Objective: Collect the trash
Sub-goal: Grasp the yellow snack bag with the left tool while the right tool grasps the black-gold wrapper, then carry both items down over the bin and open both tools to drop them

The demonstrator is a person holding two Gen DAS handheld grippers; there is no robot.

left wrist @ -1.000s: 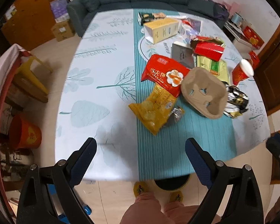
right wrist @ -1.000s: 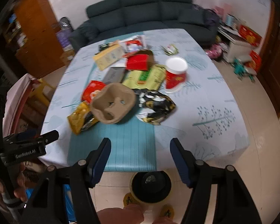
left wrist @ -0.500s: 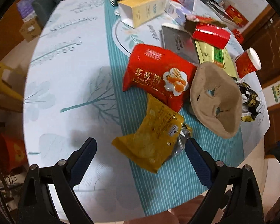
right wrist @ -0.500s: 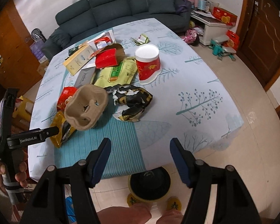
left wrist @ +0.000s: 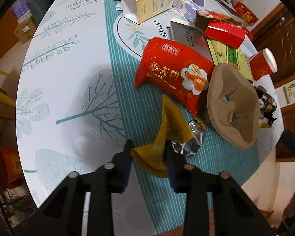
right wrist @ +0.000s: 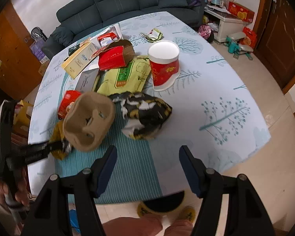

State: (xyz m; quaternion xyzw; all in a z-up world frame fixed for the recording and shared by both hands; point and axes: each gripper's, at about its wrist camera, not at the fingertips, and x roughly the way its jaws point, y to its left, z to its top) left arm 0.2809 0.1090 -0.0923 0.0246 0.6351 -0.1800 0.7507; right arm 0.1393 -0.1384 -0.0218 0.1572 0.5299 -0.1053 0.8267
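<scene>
Left wrist view: we see our left gripper [left wrist: 148,153], its jaws just closing, pinching the near corner of the yellow snack bag [left wrist: 165,137] on the teal table runner [left wrist: 127,106]. Our right gripper [right wrist: 147,157] hangs wide and empty above the runner, the crumpled black wrapper [right wrist: 147,112] just beyond it.

A home living room; a dark sofa [right wrist: 127,2] behind a clothed table [right wrist: 216,98]; wooden doors [right wrist: 281,39], tiled floor [right wrist: 265,177], household clutter around.
</scene>
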